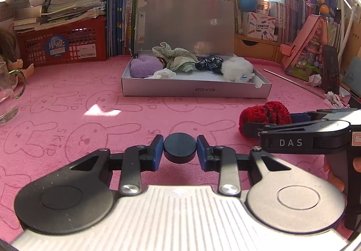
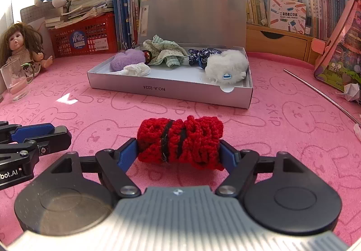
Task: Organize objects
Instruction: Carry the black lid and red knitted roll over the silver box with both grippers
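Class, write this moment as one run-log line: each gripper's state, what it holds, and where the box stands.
left gripper: shut on black disc | right gripper: around red knitted roll, on mat | open box: beyond, holding soft items

Knitted roll point(image 2: 180, 141) before the open box point(image 2: 169, 90); glass point(image 2: 14, 80) perhaps beside the doll point(image 2: 21, 45).

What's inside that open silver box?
The silver box holds a purple pouf, white cloth, green fabric, a dark blue scrunchie and white fluff. Anything beneath stays hidden.
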`<state>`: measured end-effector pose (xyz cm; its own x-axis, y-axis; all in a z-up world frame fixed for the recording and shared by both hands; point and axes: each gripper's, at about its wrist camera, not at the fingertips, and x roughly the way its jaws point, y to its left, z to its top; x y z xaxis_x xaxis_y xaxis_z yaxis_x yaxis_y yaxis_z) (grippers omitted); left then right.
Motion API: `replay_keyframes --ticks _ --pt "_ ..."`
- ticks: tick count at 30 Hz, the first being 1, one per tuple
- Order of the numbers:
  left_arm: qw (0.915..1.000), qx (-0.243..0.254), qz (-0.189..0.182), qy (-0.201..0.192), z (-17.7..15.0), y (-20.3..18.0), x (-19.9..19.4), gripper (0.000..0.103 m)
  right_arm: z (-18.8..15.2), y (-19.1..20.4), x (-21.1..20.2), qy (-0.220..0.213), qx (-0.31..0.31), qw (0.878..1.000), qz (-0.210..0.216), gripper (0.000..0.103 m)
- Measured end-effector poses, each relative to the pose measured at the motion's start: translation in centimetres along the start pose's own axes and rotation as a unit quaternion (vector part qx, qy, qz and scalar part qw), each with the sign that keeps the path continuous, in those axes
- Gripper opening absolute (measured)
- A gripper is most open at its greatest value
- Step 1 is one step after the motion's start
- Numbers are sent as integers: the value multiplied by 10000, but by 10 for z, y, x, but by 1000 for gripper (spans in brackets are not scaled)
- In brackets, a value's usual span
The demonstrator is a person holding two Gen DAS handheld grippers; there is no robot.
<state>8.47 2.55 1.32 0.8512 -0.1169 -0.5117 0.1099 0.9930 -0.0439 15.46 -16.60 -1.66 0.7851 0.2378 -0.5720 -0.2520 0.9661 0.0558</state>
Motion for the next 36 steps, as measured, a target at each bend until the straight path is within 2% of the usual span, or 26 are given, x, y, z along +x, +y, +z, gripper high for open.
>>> replay_keyframes --ticks 4,8,12,36 --pt "10000 -39 61 26 -1 2 3 37 2 1 9 54 64 9998 -177 96" --pt "9999 -74 106 70 -2 5 7 37 2 3 18 284 37 9992 -270 98" --pt "9998 -113 128 87 -2 6 10 37 2 4 20 337 17 9988 -345 103" --pt "9996 -188 200 117 -1 9 15 37 2 3 22 362 39 9986 -375 103"
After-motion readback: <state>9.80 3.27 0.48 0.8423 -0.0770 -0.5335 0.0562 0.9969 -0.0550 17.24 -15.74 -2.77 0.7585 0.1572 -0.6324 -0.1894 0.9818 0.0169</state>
